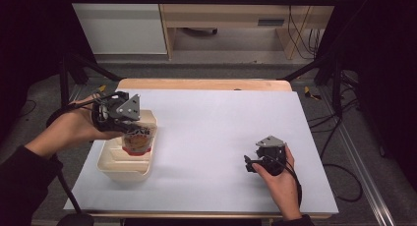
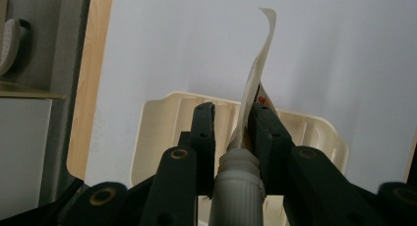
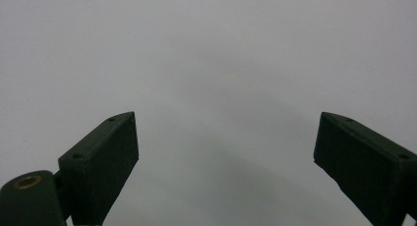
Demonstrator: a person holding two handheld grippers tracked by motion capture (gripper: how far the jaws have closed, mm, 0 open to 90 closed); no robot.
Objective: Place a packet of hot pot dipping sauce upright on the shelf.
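The left hand-held gripper (image 1: 129, 130) is clamped on the spout of a soft pouch (image 1: 137, 140), hanging it upright over the cream tray (image 1: 112, 163) at the tabletop's (image 1: 211, 137) left, while the right hand-held gripper (image 1: 252, 164) rests released, well apart.

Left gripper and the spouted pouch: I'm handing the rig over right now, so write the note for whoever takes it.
Left gripper: jaws shut on the spouted pouch at its ribbed spout, held above the cream tray at the table's left side.
Right gripper: jaws open, nothing between them, resting low over the white table cover at the right.
Done: pouch gripped and brought over the tray.
Left: probably lower the pouch into the tray, then release; it is not yet let go.
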